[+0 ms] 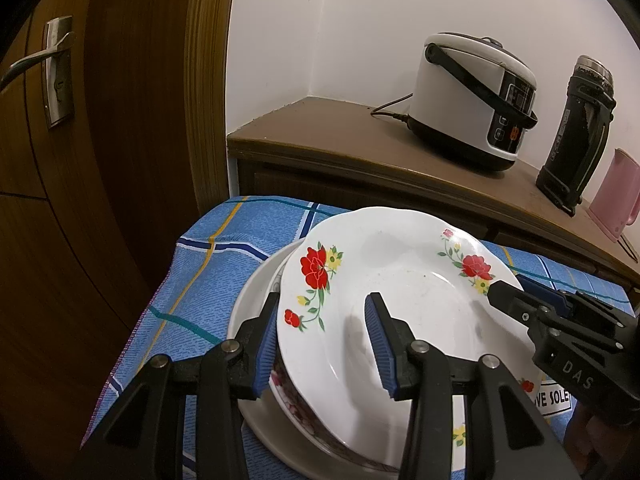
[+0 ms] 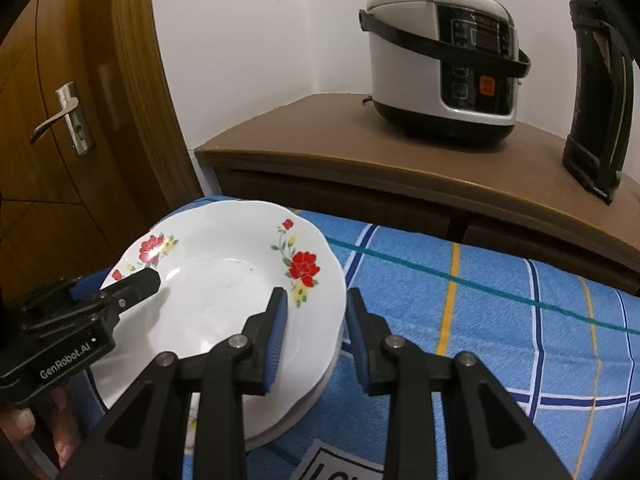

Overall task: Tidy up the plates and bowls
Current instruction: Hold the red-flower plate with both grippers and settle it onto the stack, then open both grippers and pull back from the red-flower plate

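Two grippers are straddling opposite rims of one white floral ceramic plate (image 1: pixel 400 300), which is sitting tilted atop a stack of bowl and plate on the blue checked cloth (image 2: pixel 500 300). Left gripper (image 1: pixel 324 344) is bracketing the near-left rim, right gripper (image 2: pixel 316 336) the right rim; both are partly open, pads apparently not pressing.

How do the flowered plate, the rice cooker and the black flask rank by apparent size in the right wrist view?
1. Flowered plate, largest, though it sits nearest the camera, which inflates it.
2. Rice cooker.
3. Black flask, smallest as seen; the frame edge cuts off its top, so its full size is unsure.
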`<action>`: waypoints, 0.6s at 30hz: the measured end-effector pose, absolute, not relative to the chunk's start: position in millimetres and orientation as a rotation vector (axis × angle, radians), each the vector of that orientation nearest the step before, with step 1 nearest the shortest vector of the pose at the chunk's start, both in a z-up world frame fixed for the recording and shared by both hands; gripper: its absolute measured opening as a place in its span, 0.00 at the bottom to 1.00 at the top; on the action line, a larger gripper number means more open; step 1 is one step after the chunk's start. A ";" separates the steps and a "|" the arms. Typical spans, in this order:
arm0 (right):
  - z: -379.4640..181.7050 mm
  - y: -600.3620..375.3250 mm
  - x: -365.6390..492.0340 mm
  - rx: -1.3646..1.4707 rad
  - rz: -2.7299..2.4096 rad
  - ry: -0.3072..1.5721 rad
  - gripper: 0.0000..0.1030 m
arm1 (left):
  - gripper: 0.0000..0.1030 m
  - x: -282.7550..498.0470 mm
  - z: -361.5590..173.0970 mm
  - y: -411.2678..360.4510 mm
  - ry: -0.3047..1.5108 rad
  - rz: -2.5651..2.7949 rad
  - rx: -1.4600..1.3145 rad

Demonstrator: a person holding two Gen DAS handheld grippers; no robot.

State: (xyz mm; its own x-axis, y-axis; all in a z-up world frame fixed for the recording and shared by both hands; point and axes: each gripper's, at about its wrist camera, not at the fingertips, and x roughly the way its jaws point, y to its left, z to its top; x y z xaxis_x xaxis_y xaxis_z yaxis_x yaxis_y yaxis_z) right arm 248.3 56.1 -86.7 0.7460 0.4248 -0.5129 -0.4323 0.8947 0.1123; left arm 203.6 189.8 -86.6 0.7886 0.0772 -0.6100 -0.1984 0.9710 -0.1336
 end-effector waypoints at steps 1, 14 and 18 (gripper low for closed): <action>-87.0 55.7 248.3 -0.010 0.470 0.557 0.30 | 0.45 203.1 -86.8 189.8 0.647 0.149 -0.196; -83.8 47.9 243.4 -0.004 0.446 0.500 0.45 | 0.76 191.4 -74.6 177.1 0.545 0.185 -0.082; -81.0 46.3 238.9 0.004 0.442 0.464 0.46 | 0.76 193.4 -73.8 180.7 0.545 0.187 -0.100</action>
State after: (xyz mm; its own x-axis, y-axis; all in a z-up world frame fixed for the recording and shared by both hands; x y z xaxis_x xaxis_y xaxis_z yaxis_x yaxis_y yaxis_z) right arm 238.9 46.3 -81.0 0.8015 0.4133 -0.4321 -0.4117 0.9055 0.1026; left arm 193.4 180.7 -73.8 0.8390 0.1496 -0.5231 -0.2025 0.9782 -0.0450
